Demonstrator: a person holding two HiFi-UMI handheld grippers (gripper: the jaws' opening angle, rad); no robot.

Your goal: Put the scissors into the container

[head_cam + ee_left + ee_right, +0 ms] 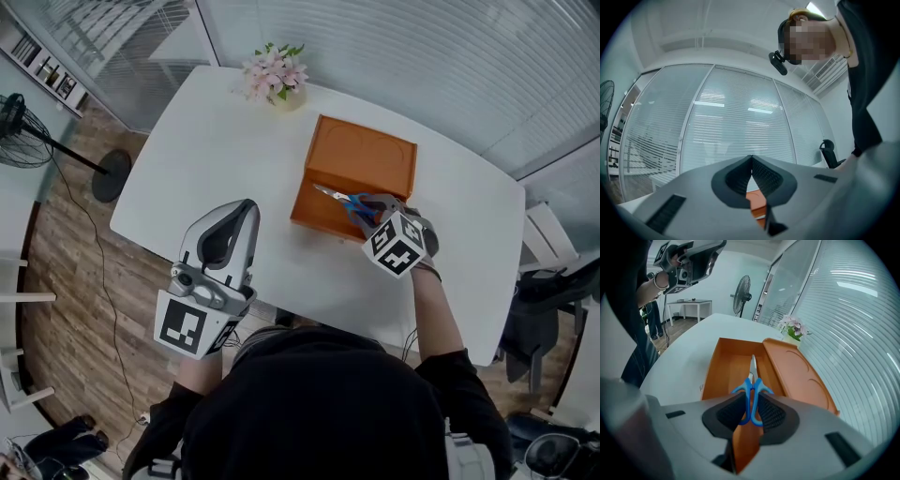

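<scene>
The scissors (751, 394), with looped blue plastic handles and slim bright metal blades, are pinched by the handles between the ribbed black pads of the right gripper (751, 412), whose jaws are pressed onto them; the closed blades are pointed forward and are held over the open compartment of the container (725, 369); whether anything inside is touched cannot be told. The container is seen as a rectangular orange box with smooth flat walls; its lid (797, 376) is swung open to the far side and is marked with a rounded embossed outline. In the head view the scissors (345, 198) are shown at the near edge of the container (323, 217), with the right gripper (366, 212) just behind them and its marker cube (397, 244) turned upward. The box is set on a glossy white table (211, 155) with rounded corners, where a small pot of pale pink flowers (276, 77) is placed near the far edge. The left gripper (247, 206) is held above the table's near side, well apart from the box; in its own view the grey body and dark textured pads of the left gripper (751, 160) are shown with the tips pressed together on nothing, against a glass wall (736, 122) with horizontal blinds. Wood-grain flooring (66, 244) and a standing fan (19, 117) are seen beyond the table's left end
</scene>
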